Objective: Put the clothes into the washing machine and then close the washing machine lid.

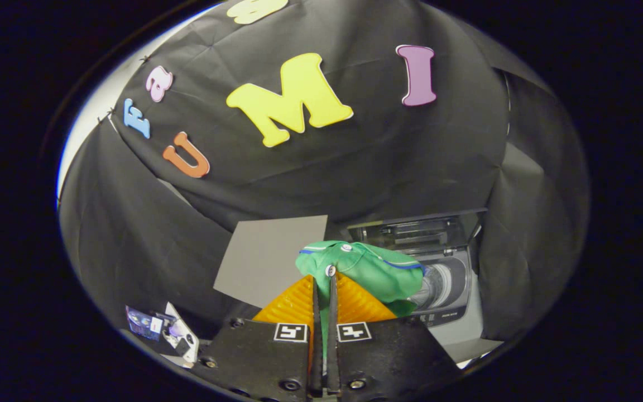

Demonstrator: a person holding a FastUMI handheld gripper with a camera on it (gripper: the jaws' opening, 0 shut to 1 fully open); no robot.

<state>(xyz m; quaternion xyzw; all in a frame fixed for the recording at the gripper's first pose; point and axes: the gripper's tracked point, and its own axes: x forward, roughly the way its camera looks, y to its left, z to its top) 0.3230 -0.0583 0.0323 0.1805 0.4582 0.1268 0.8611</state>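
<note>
Gripper (324, 285) fingers pressed together, pinching a green polo shirt (374, 268), garment bunched at the fingertips and held off any surface, top-loading washing machine (455, 301) just beyond, lid (419, 229) raised, drum (438, 287) partly visible behind the shirt

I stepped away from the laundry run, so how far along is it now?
Done: the green shirt is picked up, pinched in the shut gripper. In hand: carrying it toward the washing machine, just beyond, drum exposed. Left: drop the shirt into the drum, then close the raised lid.
</note>
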